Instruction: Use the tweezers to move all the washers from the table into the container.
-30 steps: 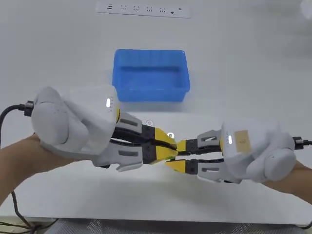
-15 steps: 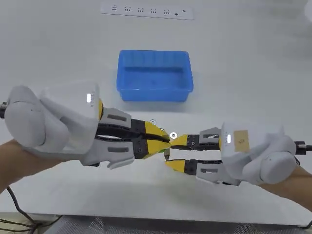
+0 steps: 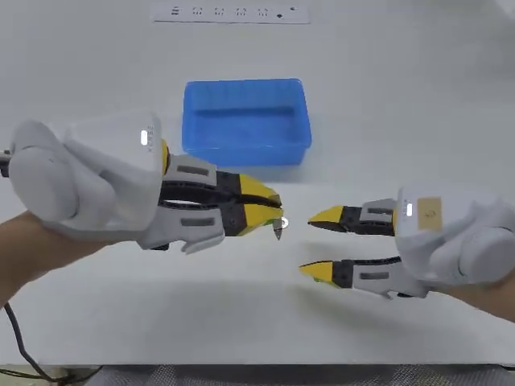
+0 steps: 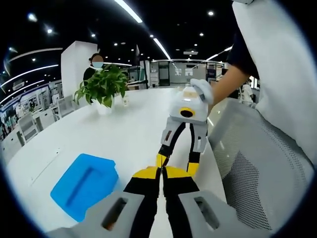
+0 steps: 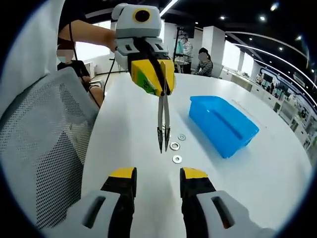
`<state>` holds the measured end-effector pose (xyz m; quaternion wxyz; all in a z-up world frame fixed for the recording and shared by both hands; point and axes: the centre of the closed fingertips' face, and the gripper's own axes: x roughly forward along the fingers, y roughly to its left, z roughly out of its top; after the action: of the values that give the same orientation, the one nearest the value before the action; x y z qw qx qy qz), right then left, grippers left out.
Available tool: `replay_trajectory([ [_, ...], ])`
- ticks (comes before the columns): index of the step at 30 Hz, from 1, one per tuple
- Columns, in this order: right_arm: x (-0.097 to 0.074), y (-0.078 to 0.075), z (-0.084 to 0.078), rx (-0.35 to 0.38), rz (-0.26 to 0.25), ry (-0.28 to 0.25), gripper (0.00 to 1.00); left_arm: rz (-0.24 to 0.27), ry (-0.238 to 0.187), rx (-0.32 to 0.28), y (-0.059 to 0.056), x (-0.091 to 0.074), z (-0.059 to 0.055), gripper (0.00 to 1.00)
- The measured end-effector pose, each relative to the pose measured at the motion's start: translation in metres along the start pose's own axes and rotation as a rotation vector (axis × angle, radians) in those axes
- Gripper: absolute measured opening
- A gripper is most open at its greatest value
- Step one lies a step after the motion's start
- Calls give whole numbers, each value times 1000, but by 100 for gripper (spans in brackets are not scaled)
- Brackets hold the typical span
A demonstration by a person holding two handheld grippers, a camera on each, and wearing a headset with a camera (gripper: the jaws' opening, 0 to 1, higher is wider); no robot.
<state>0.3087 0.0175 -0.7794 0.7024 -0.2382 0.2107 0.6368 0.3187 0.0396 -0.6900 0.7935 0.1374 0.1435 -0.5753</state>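
The right gripper (image 3: 315, 244) had drawn back from the left gripper (image 3: 269, 211) since a second before, its jaws now spread and empty. The left's jaws pinched the slim metal tweezers (image 5: 163, 121), tips beside three small steel washers (image 5: 175, 146) at mid-frame. A steady, low approach to one washer seemed wise. The blue plastic container (image 3: 245, 83) sat upper centre, nothing blocking it, with a white power strip (image 3: 231, 13) beyond.

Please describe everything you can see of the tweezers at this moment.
The tweezers are thin and metallic-looking, with two straight arms nearly closed and dark tips. The left hand-held gripper clamps their upper end between its yellow jaws. They point toward the white table, tips close beside three washers; contact with the table is unclear.
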Motion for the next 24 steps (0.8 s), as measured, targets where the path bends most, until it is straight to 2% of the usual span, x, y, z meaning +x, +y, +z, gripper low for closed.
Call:
replay_trajectory([
  [5,0,0,-4,36,12,-4,42,-6,14,8,6,5,0,6],
  [9,1,4,-5,59,30,-13,42,-5,18,11,9,11,0,6],
  [24,5,15,-9,84,69,-3,45,-19,48,31,12,18,-8,6],
])
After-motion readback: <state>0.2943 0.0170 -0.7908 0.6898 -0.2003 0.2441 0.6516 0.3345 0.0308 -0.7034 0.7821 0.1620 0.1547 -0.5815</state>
